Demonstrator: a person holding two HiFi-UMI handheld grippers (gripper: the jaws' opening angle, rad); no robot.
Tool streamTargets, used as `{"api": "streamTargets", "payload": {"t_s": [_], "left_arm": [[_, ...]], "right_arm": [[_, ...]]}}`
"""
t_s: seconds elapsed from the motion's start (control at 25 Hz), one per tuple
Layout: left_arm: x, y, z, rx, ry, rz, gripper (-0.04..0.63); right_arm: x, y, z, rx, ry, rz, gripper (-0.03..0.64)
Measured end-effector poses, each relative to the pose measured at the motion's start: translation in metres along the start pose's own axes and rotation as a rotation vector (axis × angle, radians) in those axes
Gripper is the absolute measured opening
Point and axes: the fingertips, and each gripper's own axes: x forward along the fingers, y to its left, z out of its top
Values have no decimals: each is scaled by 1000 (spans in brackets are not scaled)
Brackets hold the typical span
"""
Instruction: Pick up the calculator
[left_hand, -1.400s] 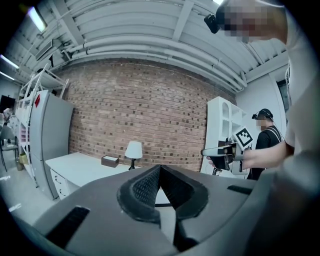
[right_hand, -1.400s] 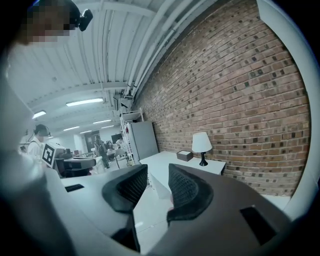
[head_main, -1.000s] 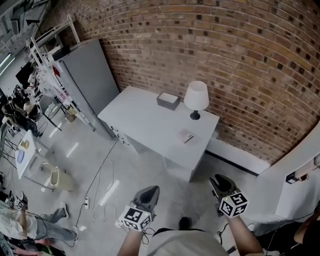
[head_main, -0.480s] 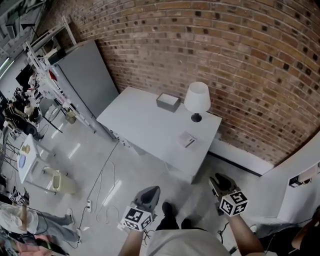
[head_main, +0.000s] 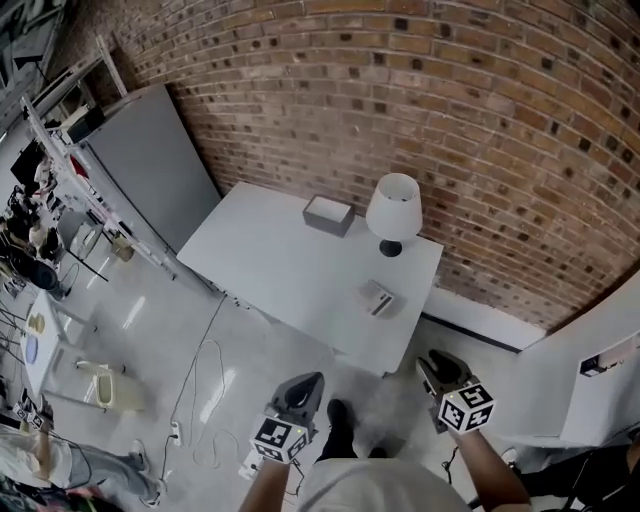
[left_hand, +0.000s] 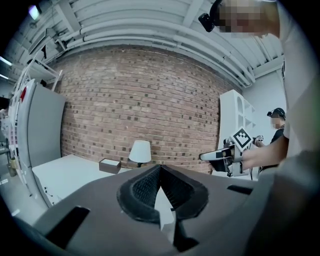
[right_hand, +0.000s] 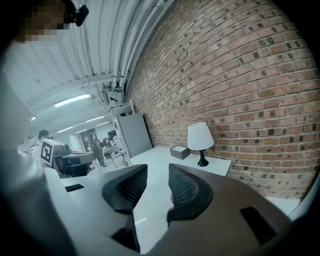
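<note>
Approach, I judge | calculator (head_main: 376, 297) flat on counter (head_main: 270, 255), well off | left hand-held gripper (left_hand: 160, 167) closed, empty; right hand-held gripper (right_hand: 156, 176) parted | next: step in, reach

I'm in a lab-like workroom: bare brick wall (head_main: 450, 90), concrete floor (head_main: 150, 330), 1 white table (head_main: 280, 270) with a lamp (head_main: 392, 212), grey cabinet (head_main: 150, 165), cluttered racks (head_main: 55, 150) far left.

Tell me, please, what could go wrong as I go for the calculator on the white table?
The calculator lies flat near the table edge, so a nudge could push it off. The lamp stands close behind it; overreaching might topple it. The left gripper is shut and would only shove; the right gripper is open.
</note>
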Motion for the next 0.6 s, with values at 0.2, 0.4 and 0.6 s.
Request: {"api": "streamTargets", "payload": {"t_s": [0.2,0.4,0.6], "left_arm": [[29,52,9,6,18,-48,12],[57,98,6,24,48,-96,11],[81,130,-6,22,83,-147,11]], "right_arm": [[52,0,12,14,12,-41,146],[94,-5,15,20,43,-93,146],[129,-15,12,30,82,-136,146]]}}
